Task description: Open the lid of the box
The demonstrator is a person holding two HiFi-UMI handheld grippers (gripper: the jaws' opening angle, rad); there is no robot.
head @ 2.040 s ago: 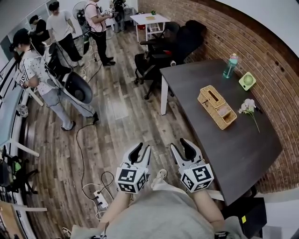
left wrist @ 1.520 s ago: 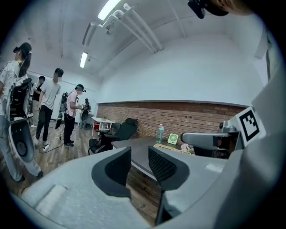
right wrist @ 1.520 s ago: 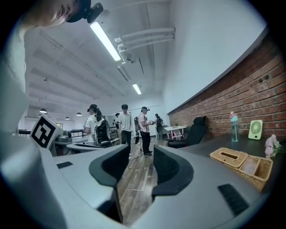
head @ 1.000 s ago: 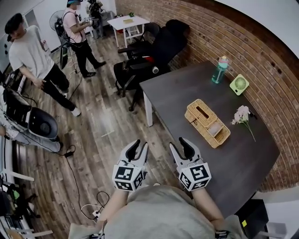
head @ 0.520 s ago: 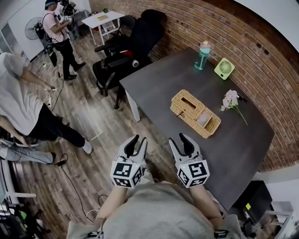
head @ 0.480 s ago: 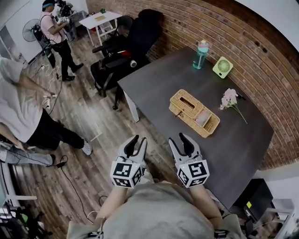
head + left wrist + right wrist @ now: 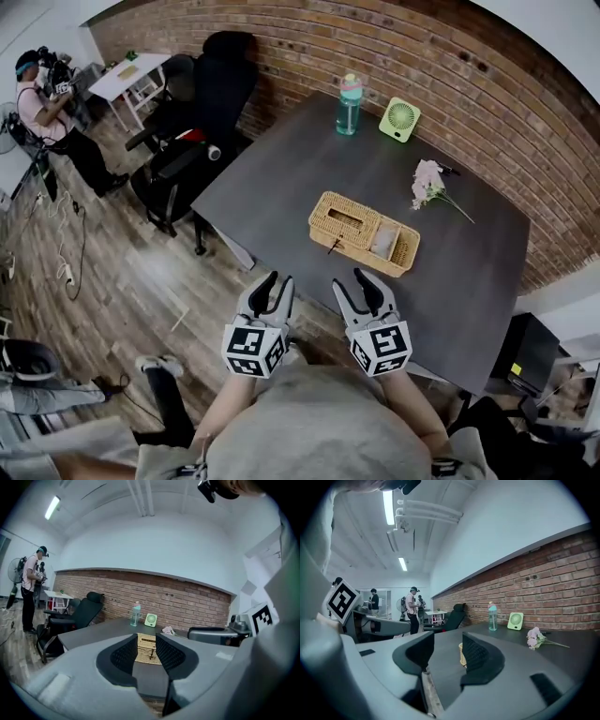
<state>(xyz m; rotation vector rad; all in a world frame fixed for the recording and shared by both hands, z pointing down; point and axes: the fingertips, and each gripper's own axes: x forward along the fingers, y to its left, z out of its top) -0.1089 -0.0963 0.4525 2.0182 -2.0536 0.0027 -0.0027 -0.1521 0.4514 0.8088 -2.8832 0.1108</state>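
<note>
A woven wicker box [image 7: 363,233] lies in the middle of the dark table [image 7: 281,178]; its lidded half is at the left, with a small latch on the near side. Both grippers hover side by side before the table's near edge, short of the box. My left gripper [image 7: 272,285] is open and empty; the box [image 7: 146,648] shows far off between its jaws. My right gripper [image 7: 354,285] is open too; its jaws have just been opening, with nothing between them. Only a sliver of the box [image 7: 461,654] shows past its right finger [image 7: 480,660].
At the table's far side stand a teal bottle [image 7: 349,103] and a green fan [image 7: 400,119]; a pink flower [image 7: 429,182] lies right of the box. A black office chair [image 7: 197,103] stands left of the table. Behind is a brick wall [image 7: 487,103]; a person [image 7: 52,108] stands far left.
The view has swung round, so the table and box now lie straight ahead and closer. Both grippers have moved towards the table's near edge. The people at the left have mostly slid out of view.
</note>
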